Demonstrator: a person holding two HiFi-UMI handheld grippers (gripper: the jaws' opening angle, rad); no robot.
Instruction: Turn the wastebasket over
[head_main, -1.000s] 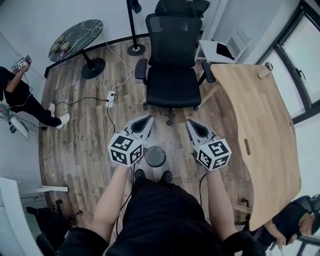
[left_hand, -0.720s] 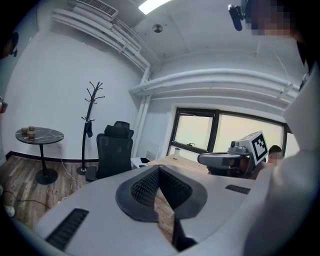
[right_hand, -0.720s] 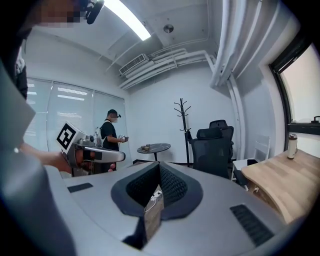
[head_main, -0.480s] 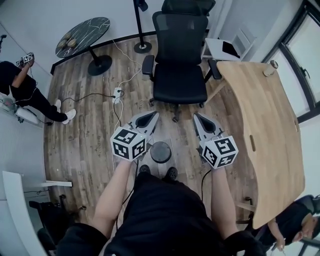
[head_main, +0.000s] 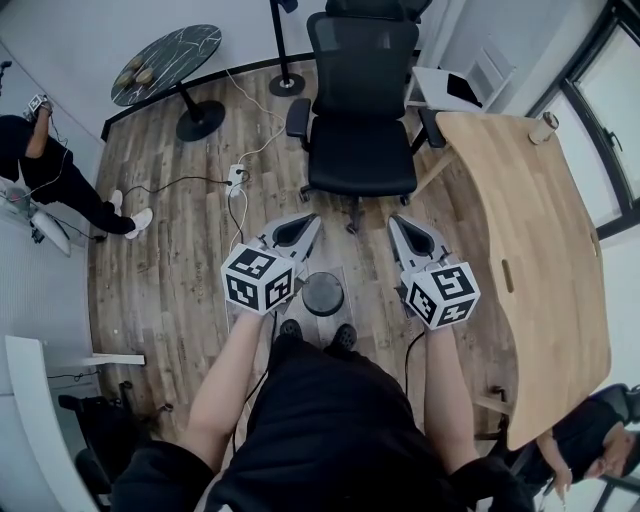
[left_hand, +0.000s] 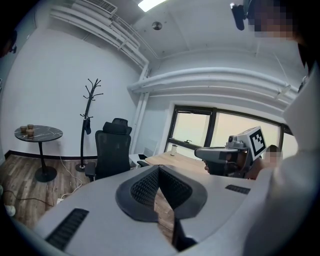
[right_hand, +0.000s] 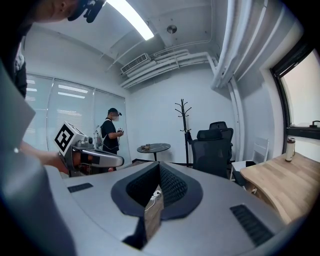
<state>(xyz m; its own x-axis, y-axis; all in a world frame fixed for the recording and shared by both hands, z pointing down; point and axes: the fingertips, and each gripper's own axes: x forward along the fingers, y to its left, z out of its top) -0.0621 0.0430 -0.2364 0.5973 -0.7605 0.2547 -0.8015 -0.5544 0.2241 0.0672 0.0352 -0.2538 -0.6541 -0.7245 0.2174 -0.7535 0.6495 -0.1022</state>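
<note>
The wastebasket (head_main: 323, 294), a small round dark bin, stands on the wood floor just ahead of the person's shoes, seen from straight above. My left gripper (head_main: 306, 221) hangs above the floor to the basket's left, and my right gripper (head_main: 397, 222) to its right; neither touches it. Both point forward towards the chair. In the left gripper view the left gripper (left_hand: 159, 170) is shut with nothing in it, and the basket is hidden. The right gripper (right_hand: 160, 168) is likewise shut and empty in its own view.
A black office chair (head_main: 360, 130) stands right ahead. A wooden desk (head_main: 530, 230) runs along the right. A power strip (head_main: 238, 178) with cables lies on the floor at front left. Farther back are a round marble table (head_main: 168, 65) and a person (head_main: 40, 170).
Both grippers have drifted slightly forward and upward, still shut. The head view has shifted a little. The wastebasket stays where it was on the floor.
</note>
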